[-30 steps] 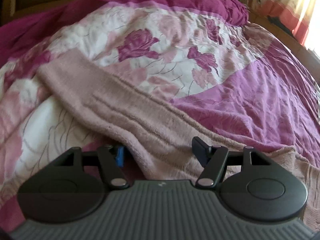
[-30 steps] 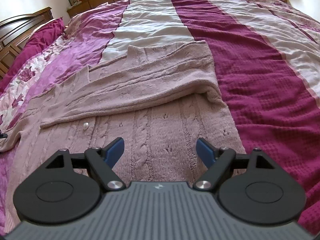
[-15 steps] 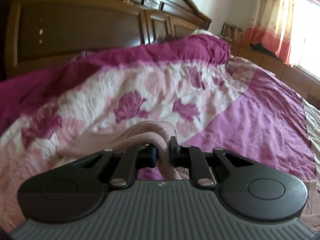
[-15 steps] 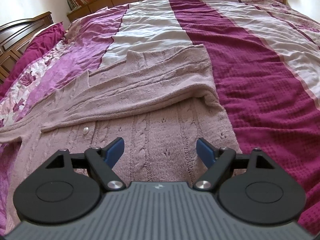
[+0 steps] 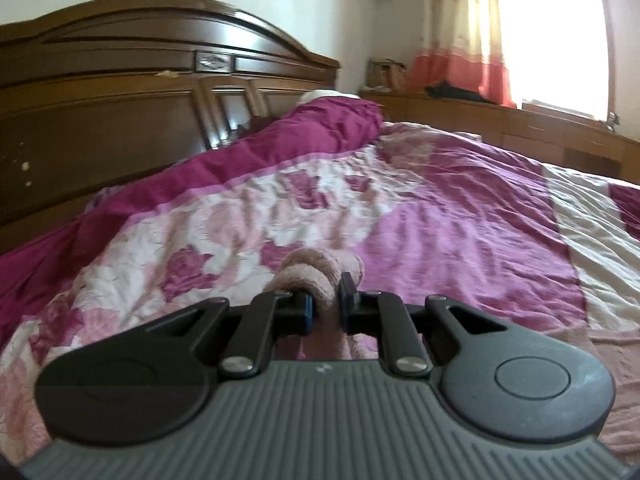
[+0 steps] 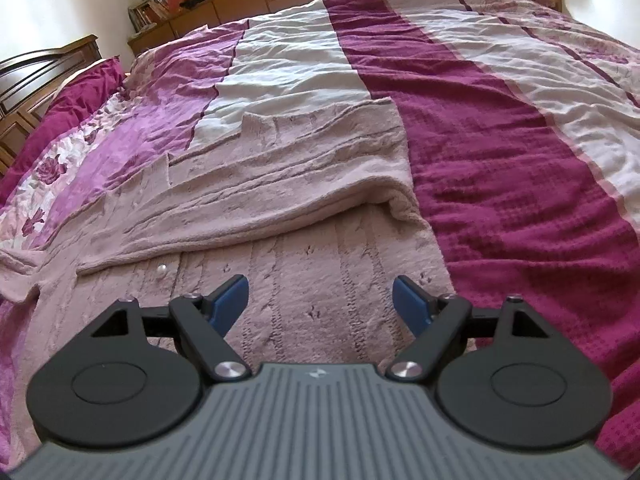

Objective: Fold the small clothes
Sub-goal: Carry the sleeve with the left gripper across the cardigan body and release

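My left gripper (image 5: 325,303) is clenched on a bunched sleeve (image 5: 316,276) of the pink cardigan (image 6: 304,216), which lies on the bed (image 6: 500,184). My right gripper (image 6: 320,300) hovers released over the cardigan.

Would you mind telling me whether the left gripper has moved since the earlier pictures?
Yes. The left gripper, shut on the pink sweater sleeve, has lifted and tilted up: the wooden headboard now fills far more of its view.

A home bedroom: a wide bed (image 6: 500,152) under a magenta, floral and cream patchwork bedspread (image 5: 440,200), a carved dark wooden headboard (image 5: 120,92) at its head, and beyond it a curtained sunny window (image 5: 552,28) over low wooden cabinets (image 5: 520,128).
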Available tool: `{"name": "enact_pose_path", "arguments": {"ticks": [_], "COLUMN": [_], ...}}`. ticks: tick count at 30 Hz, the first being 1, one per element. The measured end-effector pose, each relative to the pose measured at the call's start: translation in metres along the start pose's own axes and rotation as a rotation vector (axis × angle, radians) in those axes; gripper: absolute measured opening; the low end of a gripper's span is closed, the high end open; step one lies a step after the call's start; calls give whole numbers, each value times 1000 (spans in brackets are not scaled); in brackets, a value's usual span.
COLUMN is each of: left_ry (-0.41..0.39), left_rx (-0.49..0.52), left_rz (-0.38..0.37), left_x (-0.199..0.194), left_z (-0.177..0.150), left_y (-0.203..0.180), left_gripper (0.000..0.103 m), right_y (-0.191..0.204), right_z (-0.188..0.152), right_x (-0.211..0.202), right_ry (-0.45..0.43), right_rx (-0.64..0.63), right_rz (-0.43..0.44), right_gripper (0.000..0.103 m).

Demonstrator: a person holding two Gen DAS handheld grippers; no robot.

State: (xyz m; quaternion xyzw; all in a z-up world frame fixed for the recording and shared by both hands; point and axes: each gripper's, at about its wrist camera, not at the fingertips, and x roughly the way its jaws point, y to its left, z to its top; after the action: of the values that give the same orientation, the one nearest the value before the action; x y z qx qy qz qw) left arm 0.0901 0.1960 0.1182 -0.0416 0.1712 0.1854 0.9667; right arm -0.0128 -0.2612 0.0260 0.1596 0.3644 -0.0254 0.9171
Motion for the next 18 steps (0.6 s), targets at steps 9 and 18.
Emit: {"name": "enact_pose_path", "arguments": {"ticks": [9,18], "left_ry": [25,5], "left_rx": [16,51], "left_rz": [-70,-129], "left_x": [-5,-23], "left_z": [3,10], "left_y": [-49,-111], "left_gripper": [14,14], "right_y": [-10,-24], "right_z": [-1,-1], "right_x": [0,2], "right_ry": [-18,-29], "right_rx": [38,71], "right_rz": [27,43], "right_gripper": [84,84]}}
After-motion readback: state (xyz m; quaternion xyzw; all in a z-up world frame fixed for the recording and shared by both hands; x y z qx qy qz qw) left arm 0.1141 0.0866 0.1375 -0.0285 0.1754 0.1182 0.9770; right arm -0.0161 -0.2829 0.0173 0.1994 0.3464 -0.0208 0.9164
